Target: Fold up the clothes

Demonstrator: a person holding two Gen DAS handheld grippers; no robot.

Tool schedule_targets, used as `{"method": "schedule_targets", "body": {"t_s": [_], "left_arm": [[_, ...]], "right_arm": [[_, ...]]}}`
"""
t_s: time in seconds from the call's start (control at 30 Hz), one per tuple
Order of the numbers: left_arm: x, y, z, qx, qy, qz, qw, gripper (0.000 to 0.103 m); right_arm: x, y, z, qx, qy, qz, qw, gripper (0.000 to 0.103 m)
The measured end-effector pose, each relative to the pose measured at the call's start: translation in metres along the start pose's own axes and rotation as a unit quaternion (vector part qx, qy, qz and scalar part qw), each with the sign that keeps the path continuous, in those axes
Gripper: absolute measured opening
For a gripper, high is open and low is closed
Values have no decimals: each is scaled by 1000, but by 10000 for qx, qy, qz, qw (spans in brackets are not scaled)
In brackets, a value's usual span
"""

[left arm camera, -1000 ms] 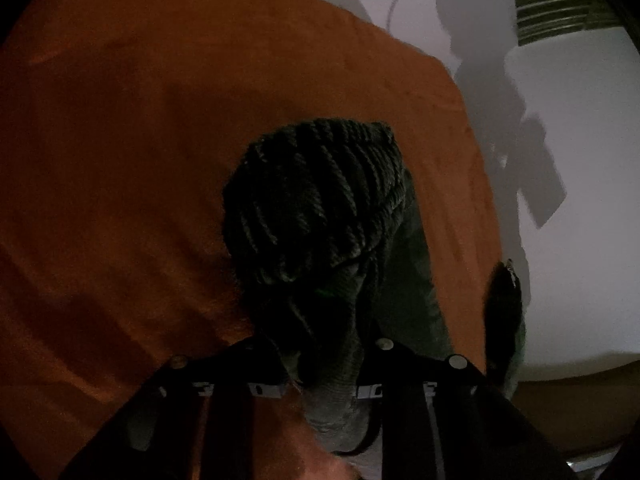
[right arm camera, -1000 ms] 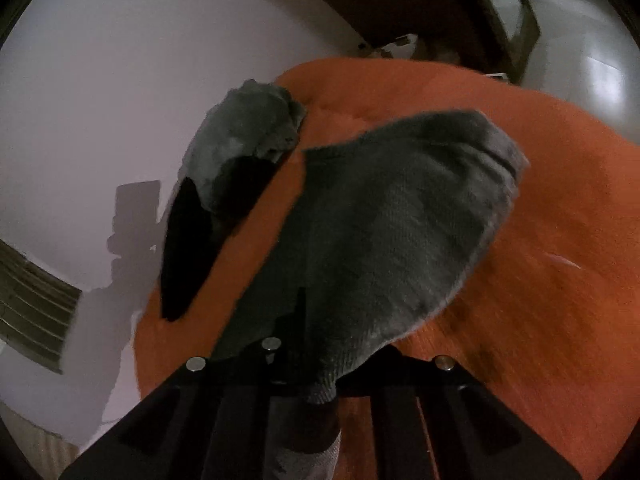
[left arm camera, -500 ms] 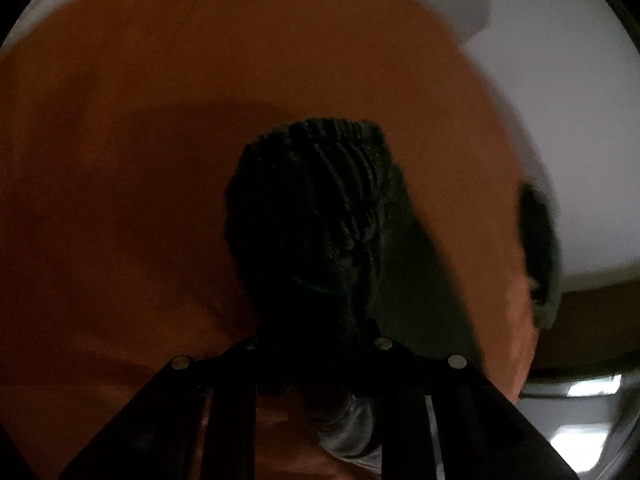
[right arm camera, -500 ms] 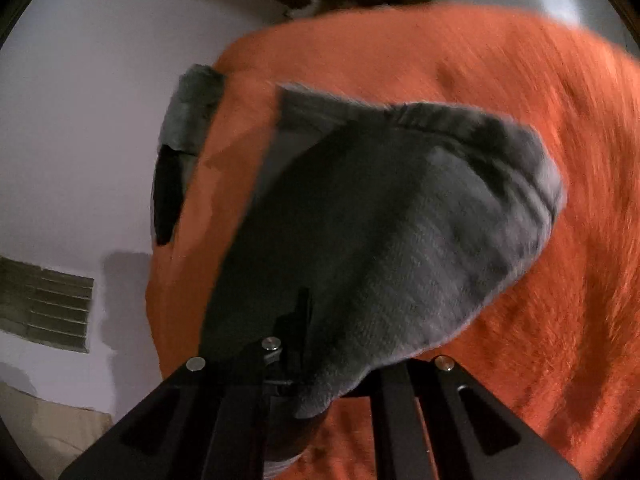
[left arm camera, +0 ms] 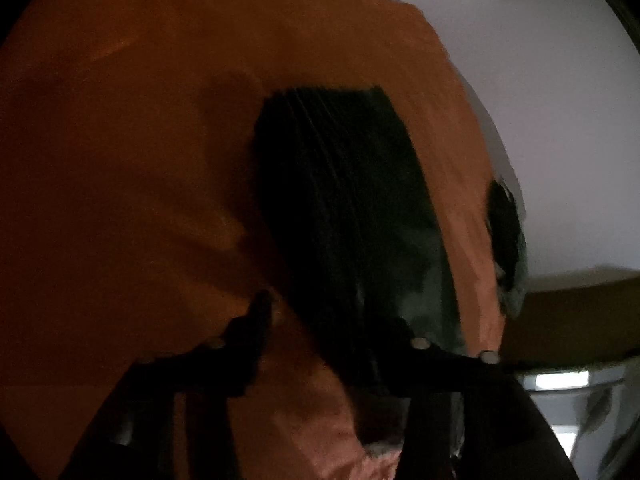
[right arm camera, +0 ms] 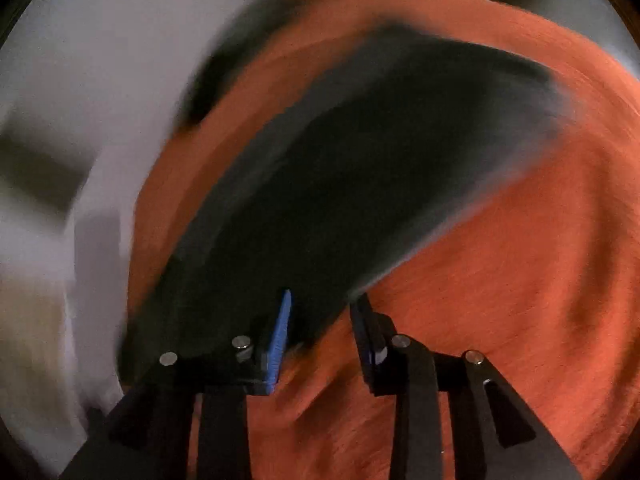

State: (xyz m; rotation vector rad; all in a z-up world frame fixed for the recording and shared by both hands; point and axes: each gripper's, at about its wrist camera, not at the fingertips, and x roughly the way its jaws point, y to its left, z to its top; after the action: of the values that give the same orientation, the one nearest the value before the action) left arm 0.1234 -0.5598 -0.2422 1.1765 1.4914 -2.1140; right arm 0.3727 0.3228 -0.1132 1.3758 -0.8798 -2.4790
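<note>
an orange cloth (left arm camera: 152, 168) covers most of both views, spread over a pale grey-white surface (left arm camera: 560, 128) whose kind cannot be told; its edge runs down the right of the left wrist view and along the left of the right wrist view.

on the cloth lies a dark grey sock (right arm camera: 360, 168), long and blurred in the right wrist view, its near end reaching down between the two fingers. in the left wrist view the same sock (left arm camera: 344, 216) shows its ribbed cuff, very dark, with its lower part against the right finger.

a second dark garment (left arm camera: 506, 236) sits at the cloth's right edge, small and bunched.

the left claw (left arm camera: 340, 332) is opening, its fingers well apart with the sock between them. the right claw (right arm camera: 324, 328) is opening too, a clear gap between the blue pad (right arm camera: 280, 340) and the other finger, no pad pressing the sock.
</note>
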Motion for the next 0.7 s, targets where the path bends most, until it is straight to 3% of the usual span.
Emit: {"method": "schedule_targets", "body": {"t_s": [0.03, 0.07, 0.1, 0.13, 0.17, 0.23, 0.3, 0.33, 0.47, 0.5, 0.53, 0.57, 0.7], "left_arm": [[7, -8, -8, 146, 85, 20, 9999, 54], [15, -16, -15, 293, 166, 48, 9994, 54], [26, -19, -17, 432, 226, 127, 9987, 54], [36, -23, -17, 506, 290, 201, 9981, 54], [48, -24, -18, 461, 363, 222, 9980, 54], [62, -23, -17, 308, 446, 183, 9984, 54], [58, -6, -27, 132, 445, 105, 9989, 54], [61, -5, -28, 128, 443, 103, 9989, 54], [65, -14, -37, 192, 443, 85, 9988, 54], [49, -6, -46, 207, 431, 78, 9988, 54], [49, -7, -45, 223, 425, 59, 9988, 54], [50, -9, -43, 233, 411, 50, 9989, 54], [51, -3, -26, -13, 47, 331, 9994, 54]], "right_arm": [[17, 39, -9, -876, 337, 169, 9954, 30], [39, 81, -23, -1803, 757, 403, 9799, 30], [59, 118, -41, -2688, 1049, 565, 9558, 30], [76, 152, -61, -3537, 1193, 628, 9256, 30], [94, 186, -81, -4356, 1328, 686, 8876, 30], [123, 234, -109, -5546, 1323, 639, 8191, 30], [146, 274, -141, -6638, 1038, 563, 7385, 30], [153, 284, -162, -7152, 862, 463, 6920, 30], [180, 291, -248, -8797, -204, -178, 4747, 30], [190, 290, -262, -8964, -439, -303, 4401, 30], [199, 290, -271, -9035, -605, -396, 4225, 28], [205, 291, -276, -9068, -730, -460, 4126, 23], [221, 298, -272, -9016, -1004, -551, 4173, 21]]}}
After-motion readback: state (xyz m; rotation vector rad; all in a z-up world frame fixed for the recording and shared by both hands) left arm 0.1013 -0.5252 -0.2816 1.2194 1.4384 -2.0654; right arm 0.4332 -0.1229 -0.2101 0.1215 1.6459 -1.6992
